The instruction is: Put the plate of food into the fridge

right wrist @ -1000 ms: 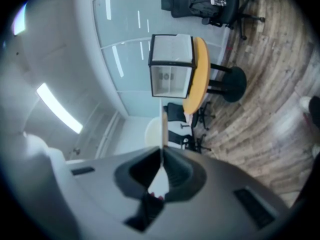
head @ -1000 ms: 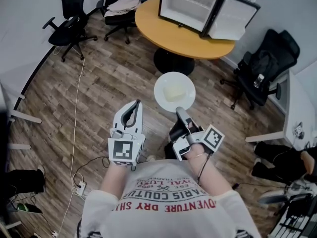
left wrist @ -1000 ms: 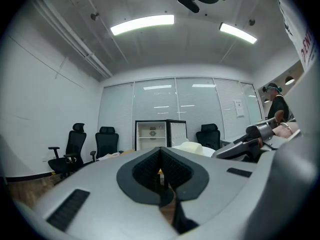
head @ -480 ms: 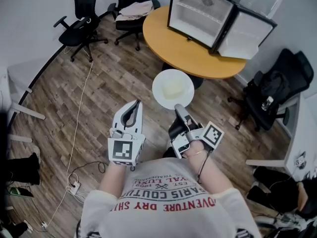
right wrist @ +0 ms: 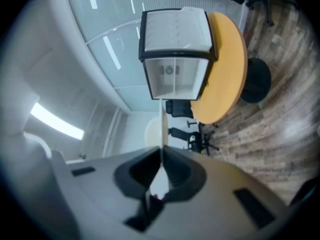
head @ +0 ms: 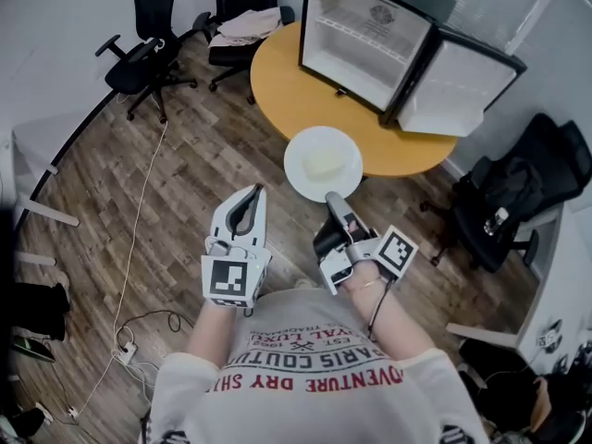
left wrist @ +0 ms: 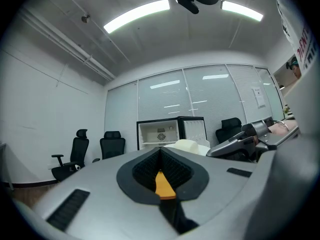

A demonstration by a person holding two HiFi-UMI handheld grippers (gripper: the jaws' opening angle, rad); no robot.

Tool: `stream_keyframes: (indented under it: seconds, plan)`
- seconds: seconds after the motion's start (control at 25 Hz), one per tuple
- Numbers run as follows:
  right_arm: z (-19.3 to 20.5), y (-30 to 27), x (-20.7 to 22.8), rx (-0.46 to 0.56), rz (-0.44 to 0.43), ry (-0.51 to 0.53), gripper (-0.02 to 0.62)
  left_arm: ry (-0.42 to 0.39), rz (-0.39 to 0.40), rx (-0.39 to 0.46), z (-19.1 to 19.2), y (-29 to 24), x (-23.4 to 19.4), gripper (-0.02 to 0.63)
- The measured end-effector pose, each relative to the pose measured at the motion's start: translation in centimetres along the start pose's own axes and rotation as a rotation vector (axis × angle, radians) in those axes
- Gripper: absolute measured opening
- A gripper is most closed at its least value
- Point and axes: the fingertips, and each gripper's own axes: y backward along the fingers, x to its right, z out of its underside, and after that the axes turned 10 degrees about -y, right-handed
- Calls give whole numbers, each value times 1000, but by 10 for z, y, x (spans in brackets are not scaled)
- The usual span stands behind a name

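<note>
A white plate (head: pixel 310 146) with a pale block of food (head: pixel 325 165) hangs over the wooden floor, close to the near edge of the round orange table (head: pixel 277 72). My right gripper (head: pixel 334 201) is shut on the plate's near rim. In the right gripper view the plate (right wrist: pixel 162 124) shows edge-on, running up from the right gripper (right wrist: pixel 161 151). The small fridge (head: pixel 365 35) stands open on the table, its door (head: pixel 458 86) swung right and its inside empty. My left gripper (head: pixel 248 202) is shut with nothing in it, to the left of the plate.
Black office chairs (head: pixel 148 40) stand at the far left, one with clothes (head: pixel 242 24) on it. Another black chair (head: pixel 518 192) stands right of the table. A white cable (head: pixel 139 220) runs across the floor on the left.
The table and open fridge have come nearer and lower in the head view; the plate now reaches the table's near edge. Both grippers keep their hold and pose.
</note>
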Motion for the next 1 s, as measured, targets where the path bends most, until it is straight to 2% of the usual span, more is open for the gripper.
stream_keyframes:
  seconds: [0.24,0.4,0.56,0.72,1.0]
  plan:
    - [-40,-17,-5,16,-15,-18,38,-18,35,-19,8,-46,12,34]
    - [-55,-34,1,30,-5,-29,38,22,46,-29,15,-74,6,34]
    - [-75,-56,9,73,1,-36,38,-2,106,-14,27,-112,2,34]
    - [-84,-90,10,127,-21,-41,38,-32,164,9,37,-149,-24,34]
    - [-118,-158,-4,287,-63,-23,38,-21,297,67,43,-237,-75,34]
